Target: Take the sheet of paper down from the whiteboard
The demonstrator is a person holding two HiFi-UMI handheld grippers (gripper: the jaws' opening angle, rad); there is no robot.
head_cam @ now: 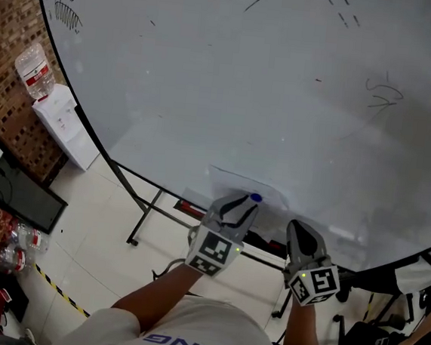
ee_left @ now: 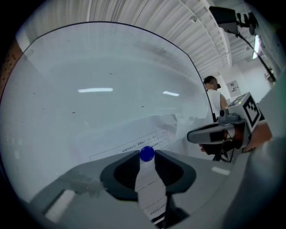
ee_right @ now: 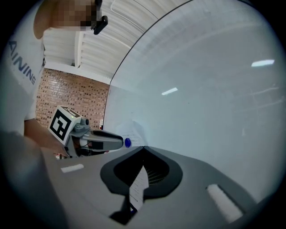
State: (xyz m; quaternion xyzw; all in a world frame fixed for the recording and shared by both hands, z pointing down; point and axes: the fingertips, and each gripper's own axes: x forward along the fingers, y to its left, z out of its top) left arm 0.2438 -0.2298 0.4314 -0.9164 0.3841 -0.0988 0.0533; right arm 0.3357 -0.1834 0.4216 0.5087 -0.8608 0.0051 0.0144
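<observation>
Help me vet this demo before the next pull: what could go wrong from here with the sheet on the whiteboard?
1. The right gripper is shut on the sheet of paper while the blue magnet pins it to the whiteboard; pulling now could tear it.
2. The left gripper has its jaws apart around the magnet, without clearly pressing on it; the magnet may slip and fall.

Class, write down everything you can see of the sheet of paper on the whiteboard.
The sheet of paper is white and thin, printed with small text and a ruled table. It lies against the lower whiteboard, one upper corner looking crumpled. A round blue magnet sits on it between the left gripper's fingers, which stand apart. The right gripper is shut on part of it.
</observation>
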